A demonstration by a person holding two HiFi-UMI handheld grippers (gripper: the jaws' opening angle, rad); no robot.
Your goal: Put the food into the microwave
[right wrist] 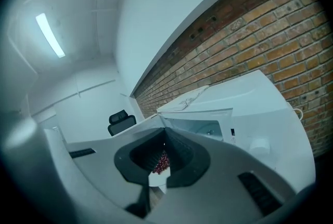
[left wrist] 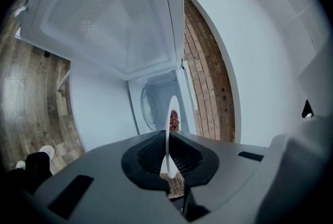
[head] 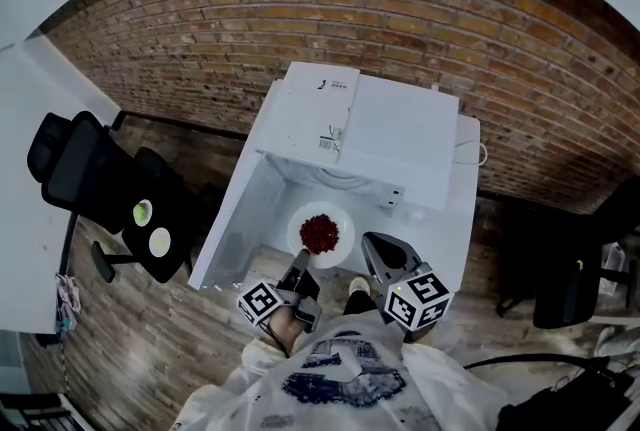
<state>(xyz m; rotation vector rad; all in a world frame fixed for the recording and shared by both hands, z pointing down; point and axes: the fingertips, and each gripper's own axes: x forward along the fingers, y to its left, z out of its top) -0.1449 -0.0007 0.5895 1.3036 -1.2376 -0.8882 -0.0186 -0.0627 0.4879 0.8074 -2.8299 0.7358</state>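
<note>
**Food on plate at open microwave, L gripper clamped on rim**

Food point(head: 319, 233), a heap of small dark-red pieces, sits mid a round white plate point(head: 297, 222). In the head view the plate is at the open front of a white box-shaped microwave point(head: 400, 139). Can't tell if it rests on the cavity floor or hangs clear of it. The white microwave door point(head: 235, 229) is swung wide to the left.

L gripper point(head: 300, 267) has the plate by its near rim. In the left gripper view the jaws are closed on the plate point(left wrist: 167, 129), seen edge-on as a thin white sliver between the pads. The red food point(left wrist: 174, 120) shows just beyond, w/ the cavity behind.

R gripper point(head: 372, 244) is just beside the plate's right edge. In the right gripper view its jaws are drawn together w/ nothing between the tips. The food point(right wrist: 162, 162) and a bit of plate point(right wrist: 157, 180) show through the hollow behind them.

Writing: a sticker point(head: 335, 134) w/ dark print lies on the microwave top, too small to read. Each gripper's cube carries b/w square markers.

Behind is a red brick wall point(head: 400, 9). A black office chair point(head: 80, 164) stands well off to the left on the wood-plank floor point(head: 130, 319).
</note>
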